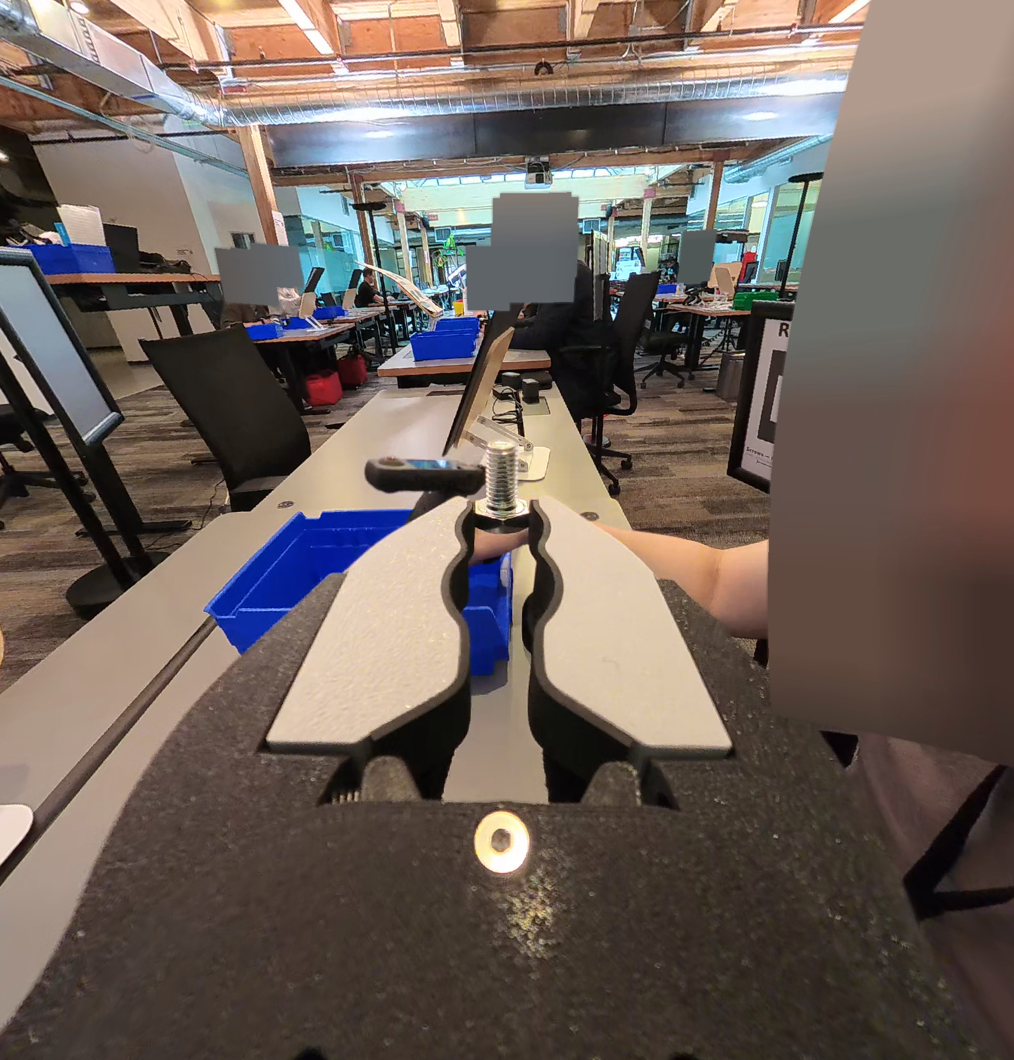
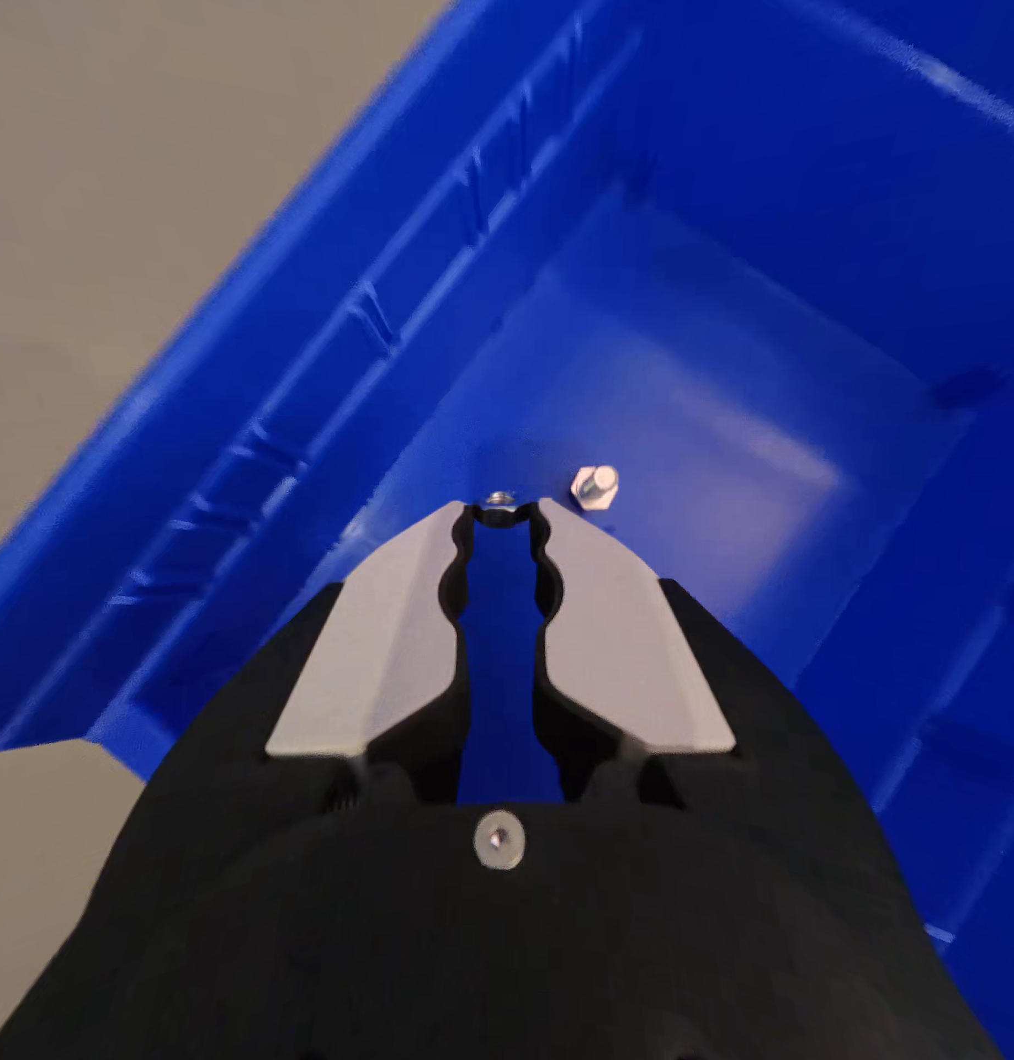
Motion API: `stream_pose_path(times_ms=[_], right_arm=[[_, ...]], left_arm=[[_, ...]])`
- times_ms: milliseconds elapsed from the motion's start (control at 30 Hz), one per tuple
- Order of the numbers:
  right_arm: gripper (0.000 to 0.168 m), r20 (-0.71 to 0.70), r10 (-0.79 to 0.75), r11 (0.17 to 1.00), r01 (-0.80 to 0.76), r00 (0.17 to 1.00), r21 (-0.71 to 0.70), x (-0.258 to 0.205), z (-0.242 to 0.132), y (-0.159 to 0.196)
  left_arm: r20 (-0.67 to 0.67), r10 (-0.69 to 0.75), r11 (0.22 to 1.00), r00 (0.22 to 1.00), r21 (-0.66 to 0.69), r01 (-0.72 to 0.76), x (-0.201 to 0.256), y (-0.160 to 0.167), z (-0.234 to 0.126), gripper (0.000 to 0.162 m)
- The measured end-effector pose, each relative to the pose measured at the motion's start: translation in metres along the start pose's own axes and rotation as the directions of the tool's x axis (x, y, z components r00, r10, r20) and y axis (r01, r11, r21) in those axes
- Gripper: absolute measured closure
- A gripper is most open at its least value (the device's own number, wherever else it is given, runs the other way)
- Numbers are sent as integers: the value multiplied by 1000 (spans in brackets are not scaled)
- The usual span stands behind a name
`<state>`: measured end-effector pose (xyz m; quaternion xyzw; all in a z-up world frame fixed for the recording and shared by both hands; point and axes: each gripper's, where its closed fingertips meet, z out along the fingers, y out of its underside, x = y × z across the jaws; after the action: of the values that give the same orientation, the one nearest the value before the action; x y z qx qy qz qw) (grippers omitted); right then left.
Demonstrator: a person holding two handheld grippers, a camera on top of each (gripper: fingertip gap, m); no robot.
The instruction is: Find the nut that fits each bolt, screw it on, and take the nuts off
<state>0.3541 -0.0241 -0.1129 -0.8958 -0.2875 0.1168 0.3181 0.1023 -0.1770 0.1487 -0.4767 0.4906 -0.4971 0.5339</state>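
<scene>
**Nut gripped in the bin, bolt held upright**

The nut (image 2: 500, 507) sits pinched between the tips of the right gripper (image 2: 501, 510), low inside the blue bin (image 2: 722, 172), with a second bolt (image 2: 593, 487) lying just to its right. The left gripper (image 1: 501, 513) is closed on the head of a bolt (image 1: 500, 476), threads pointing straight up, above the bin's right side. The nut has to come up and over that vertical axis; the right gripper is the one carrying it.

Bright overhead ceiling lights; wide-angle bending at the edges; the blue bin (image 2: 722, 229) is motion-blurred, upper left especially.
</scene>
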Motion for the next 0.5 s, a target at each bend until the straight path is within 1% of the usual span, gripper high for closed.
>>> stream_pose_path(times_ms=[67,100,167,200,267,333,400,433,500], right_arm=[[147,-21,-4,999,3,1000,-52,4,7,13],[143,-30,-1,998,-1,1000,-64,5,8,15],[139,-48,-1,999,-1,999,-46,8,2,12],[137,-57,-3,1000,2,998,-12,9,-5,5],[134,-59,-1,995,7,998,99,6,-30,-21],[131,-30,-25,956,33,999,290,-10,-68,-65],[131,86,-111,858,52,990,511,-54,-113,-116],[131,162,-185,800,53,969,598,-84,-134,-138],[133,304,-366,707,50,879,705,-149,-167,-167]], left_arm=[[-1,-5,1000,1000,-7,5,-1,3,2,145],[-1,-8,1000,1000,-9,8,-1,4,3,145],[2,-12,1000,1000,-19,12,-3,7,4,145],[2,-16,1000,1000,-25,16,-4,8,5,145],[10,-27,999,1000,-42,27,-7,12,6,145],[44,-18,998,999,-64,21,-14,19,8,145],[58,-13,996,998,-90,19,-18,26,11,145],[60,-19,995,998,-95,25,-19,29,13,145],[58,-36,994,998,-97,42,-22,33,15,145]])
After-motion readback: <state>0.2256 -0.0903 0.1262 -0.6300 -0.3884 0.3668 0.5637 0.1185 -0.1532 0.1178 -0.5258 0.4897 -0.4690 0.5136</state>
